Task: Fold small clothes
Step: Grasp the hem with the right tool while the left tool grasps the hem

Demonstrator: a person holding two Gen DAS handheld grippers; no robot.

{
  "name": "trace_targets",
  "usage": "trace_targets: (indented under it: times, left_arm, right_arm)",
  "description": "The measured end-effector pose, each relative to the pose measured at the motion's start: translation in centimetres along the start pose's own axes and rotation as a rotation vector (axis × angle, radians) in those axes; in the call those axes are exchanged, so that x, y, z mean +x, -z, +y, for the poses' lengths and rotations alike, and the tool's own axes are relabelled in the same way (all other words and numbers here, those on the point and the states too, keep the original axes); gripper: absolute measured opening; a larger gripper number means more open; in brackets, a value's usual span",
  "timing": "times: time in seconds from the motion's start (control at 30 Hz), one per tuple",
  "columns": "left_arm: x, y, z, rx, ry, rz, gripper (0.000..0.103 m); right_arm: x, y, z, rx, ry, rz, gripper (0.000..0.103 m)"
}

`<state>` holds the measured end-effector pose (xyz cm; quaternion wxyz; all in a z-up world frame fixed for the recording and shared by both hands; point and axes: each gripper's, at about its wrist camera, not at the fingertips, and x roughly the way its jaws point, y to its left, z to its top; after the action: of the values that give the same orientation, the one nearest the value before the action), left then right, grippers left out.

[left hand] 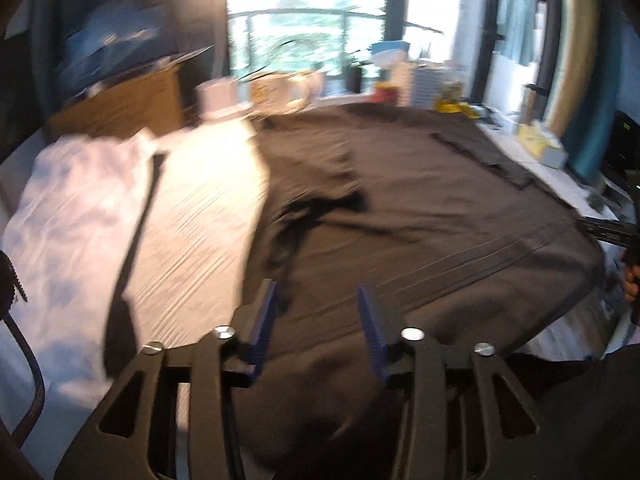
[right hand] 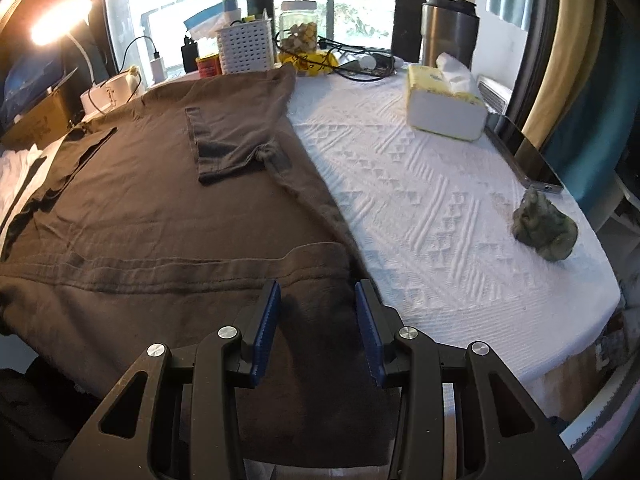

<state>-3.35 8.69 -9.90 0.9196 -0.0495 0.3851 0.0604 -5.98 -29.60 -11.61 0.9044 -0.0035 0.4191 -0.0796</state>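
A dark brown T-shirt (right hand: 160,208) lies spread flat on the white textured tablecloth (right hand: 440,200), its right sleeve (right hand: 232,148) folded inward over the body. My right gripper (right hand: 317,284) hovers over the shirt's near right corner by the hem, jaws apart and nothing pinched between the blue pads (right hand: 266,320). In the blurred left wrist view the same shirt (left hand: 420,208) fills the middle. My left gripper (left hand: 317,286) stands over its near left side, open, with cloth below it but none clamped.
A tissue box (right hand: 444,104), a phone (right hand: 528,156) and a green figurine (right hand: 546,228) sit on the right of the table. A white basket (right hand: 246,48), a jar (right hand: 298,28) and a steel mug (right hand: 448,32) line the back. White fabric (left hand: 72,208) lies to the left.
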Motion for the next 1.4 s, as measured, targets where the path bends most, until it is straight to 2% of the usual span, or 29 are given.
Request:
trace_targets:
  times: [0.1, 0.2, 0.23, 0.27, 0.37, 0.63, 0.8, 0.83, 0.87, 0.9, 0.93, 1.03, 1.4]
  left_arm:
    - [0.0, 1.2, 1.5, -0.05, -0.021, 0.034, 0.049]
    - [0.4, 1.9, 1.7, -0.034, -0.065, 0.052, 0.05]
    - [0.7, 2.1, 1.7, -0.03, -0.086, 0.063, 0.05]
    - [0.9, 2.2, 1.8, -0.031, -0.091, 0.071, 0.05]
    - [1.2, 2.6, 1.8, -0.031, -0.108, 0.061, 0.05]
    - [1.0, 2.9, 2.0, -0.037, -0.16, 0.051, 0.05]
    - [1.2, 3.5, 2.5, -0.078, -0.163, 0.05, 0.057]
    - [1.3, 3.5, 2.4, -0.077, -0.15, 0.049, 0.055]
    - [1.2, 3.4, 2.3, -0.071, -0.132, 0.047, 0.042]
    - [1.1, 3.3, 2.0, -0.062, -0.113, 0.043, 0.017]
    - [1.1, 3.1, 1.7, -0.049, -0.113, 0.044, 0.01]
    - [0.5, 2.6, 1.2, -0.043, -0.108, 0.025, 0.006]
    - [-3.5, -2.0, 0.4, -0.032, -0.078, -0.167, 0.006]
  right_arm:
    - [0.1, 0.0, 0.2, -0.01, 0.006, -0.006, 0.041]
    - [0.2, 0.1, 0.3, -0.016, -0.009, -0.014, 0.041]
    - [0.2, 0.2, 0.5, -0.026, -0.011, -0.017, 0.036]
    - [0.1, 0.2, 0.6, -0.038, -0.008, -0.019, 0.023]
    - [-0.1, 0.2, 1.0, -0.064, -0.011, -0.018, 0.008]
    - [-2.3, -0.4, 1.4, -0.084, 0.009, -0.086, 0.005]
    - [-3.3, -0.8, 1.4, -0.082, 0.003, -0.118, 0.005]
    - [-3.4, -0.9, 1.4, -0.079, 0.001, -0.122, 0.005]
    - [-3.5, -1.0, 1.4, -0.077, -0.001, -0.127, 0.005]
    - [-3.6, -1.1, 1.4, -0.075, -0.003, -0.133, 0.005]
    - [-3.7, -1.2, 1.4, -0.073, -0.005, -0.138, 0.005]
    - [-4.1, -1.4, 1.4, -0.067, -0.009, -0.155, 0.005]
    - [-6.1, -4.0, 1.3, -0.065, 0.001, -0.247, 0.005]
